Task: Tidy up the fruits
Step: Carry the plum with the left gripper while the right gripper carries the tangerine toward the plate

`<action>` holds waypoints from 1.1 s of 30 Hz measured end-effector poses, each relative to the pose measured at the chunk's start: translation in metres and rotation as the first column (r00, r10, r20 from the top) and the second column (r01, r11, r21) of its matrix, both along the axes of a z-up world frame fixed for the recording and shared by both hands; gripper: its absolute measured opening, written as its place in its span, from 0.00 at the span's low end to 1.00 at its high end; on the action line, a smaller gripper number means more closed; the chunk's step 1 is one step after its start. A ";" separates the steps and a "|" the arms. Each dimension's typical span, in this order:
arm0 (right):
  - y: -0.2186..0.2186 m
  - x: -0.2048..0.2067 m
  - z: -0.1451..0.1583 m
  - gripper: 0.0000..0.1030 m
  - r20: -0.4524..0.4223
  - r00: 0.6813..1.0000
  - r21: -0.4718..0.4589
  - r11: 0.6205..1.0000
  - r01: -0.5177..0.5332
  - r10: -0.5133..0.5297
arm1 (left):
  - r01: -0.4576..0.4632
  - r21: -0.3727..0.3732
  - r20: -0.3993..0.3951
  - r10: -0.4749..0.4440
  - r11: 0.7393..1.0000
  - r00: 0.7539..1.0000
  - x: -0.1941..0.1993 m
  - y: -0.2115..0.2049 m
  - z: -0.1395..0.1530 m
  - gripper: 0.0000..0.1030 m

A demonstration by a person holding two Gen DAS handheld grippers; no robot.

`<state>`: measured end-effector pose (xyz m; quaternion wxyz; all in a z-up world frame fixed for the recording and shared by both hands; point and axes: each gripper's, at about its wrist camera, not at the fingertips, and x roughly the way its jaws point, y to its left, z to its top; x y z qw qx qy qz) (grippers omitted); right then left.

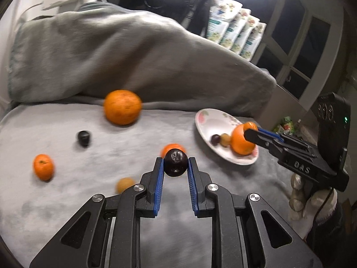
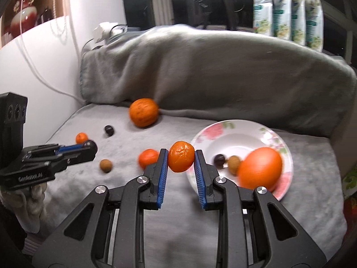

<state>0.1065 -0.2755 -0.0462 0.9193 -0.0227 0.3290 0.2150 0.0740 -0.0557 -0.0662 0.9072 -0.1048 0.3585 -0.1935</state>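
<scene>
Fruit lies scattered over a grey blanket (image 2: 67, 178) that covers a cushioned seat, and a flowered plate (image 2: 263, 131) sits toward the right as the obvious collecting place. It already holds a large orange (image 2: 260, 168), a dark plum-like fruit (image 2: 219, 159) and a small brown fruit (image 2: 233, 162), all gathered in its low middle, where the rim keeps them from rolling.

Both tools are carrying. The left gripper (image 1: 175, 163) is clamped on a dark plum (image 1: 175, 162), its blue pads pressing each side near the tips, and the fruit hangs clear of the blanket. The right gripper (image 2: 181, 159) is clamped the same way on a small tangerine (image 2: 181, 159), held just left of the plate's near rim. Pinching round fruit across its widest part near the fingertips looks deliberate: it leaves the fruit free to drop out cleanly once the pads part.

Loose fruit on the blanket includes a big orange (image 1: 122, 107) resting against the fold at the back, another dark fruit (image 1: 84, 138), a small tangerine at far left (image 1: 43, 166), one more tangerine (image 2: 148, 158) and a brown fruit (image 2: 105, 165) near the middle.

My guess is both loads are bound for the plate, the right one closer to it.
</scene>
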 end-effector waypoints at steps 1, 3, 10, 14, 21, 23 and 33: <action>-0.004 0.001 0.001 0.24 0.002 1.000 0.000 1.000 0.006 -0.006 | 0.014 -0.002 0.003 -0.014 1.000 1.000 0.001 -0.007 0.001 0.19; -0.014 0.005 0.003 0.24 0.007 1.000 0.001 1.000 0.025 -0.025 | 0.037 -0.005 0.005 -0.037 0.999 0.999 0.003 -0.018 0.002 0.19; -0.042 0.022 0.002 0.24 0.000 0.998 0.015 0.997 0.069 -0.069 | 0.111 -0.008 -0.003 -0.111 0.994 0.994 0.016 -0.058 0.001 0.19; -0.055 0.033 0.000 0.24 -0.007 0.996 0.017 0.996 0.089 -0.089 | 0.146 0.000 -0.014 -0.146 0.989 0.989 0.024 -0.078 -0.002 0.19; -0.072 0.057 -0.006 0.24 -0.031 0.993 0.025 0.994 0.111 -0.110 | 0.185 0.009 -0.027 -0.184 0.983 0.982 0.035 -0.102 -0.008 0.19; -0.074 0.064 -0.009 0.24 -0.046 0.992 0.036 0.993 0.115 -0.114 | 0.196 0.014 -0.032 -0.196 0.980 0.980 0.039 -0.107 -0.010 0.19; -0.076 0.086 -0.017 0.24 -0.073 0.991 0.037 0.992 0.119 -0.116 | 0.213 0.022 -0.048 -0.212 0.977 0.976 0.046 -0.115 -0.014 0.19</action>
